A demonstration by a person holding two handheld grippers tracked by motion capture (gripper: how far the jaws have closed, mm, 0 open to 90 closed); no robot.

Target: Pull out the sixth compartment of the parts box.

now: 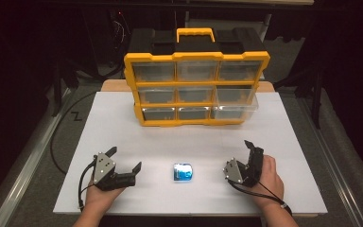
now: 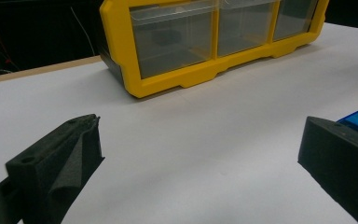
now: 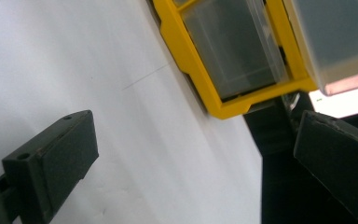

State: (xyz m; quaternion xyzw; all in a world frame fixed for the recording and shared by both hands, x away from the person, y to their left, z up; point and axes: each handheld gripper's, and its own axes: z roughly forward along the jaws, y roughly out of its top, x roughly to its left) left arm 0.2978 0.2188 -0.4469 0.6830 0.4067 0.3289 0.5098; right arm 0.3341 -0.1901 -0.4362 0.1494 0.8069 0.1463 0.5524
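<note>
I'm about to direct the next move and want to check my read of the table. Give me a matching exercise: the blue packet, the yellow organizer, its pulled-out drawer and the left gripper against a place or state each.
Things:
1. blue packet
2. yellow organizer
3. pulled-out drawer
4. left gripper

Places or states:
A. stands upright at the far side of the white board
B. jaws open, holding nothing
C. lies flat between the two grippers
D. juts forward at the lower right of the rack

Pairs: 1-C, 2-A, 3-D, 4-B
</note>
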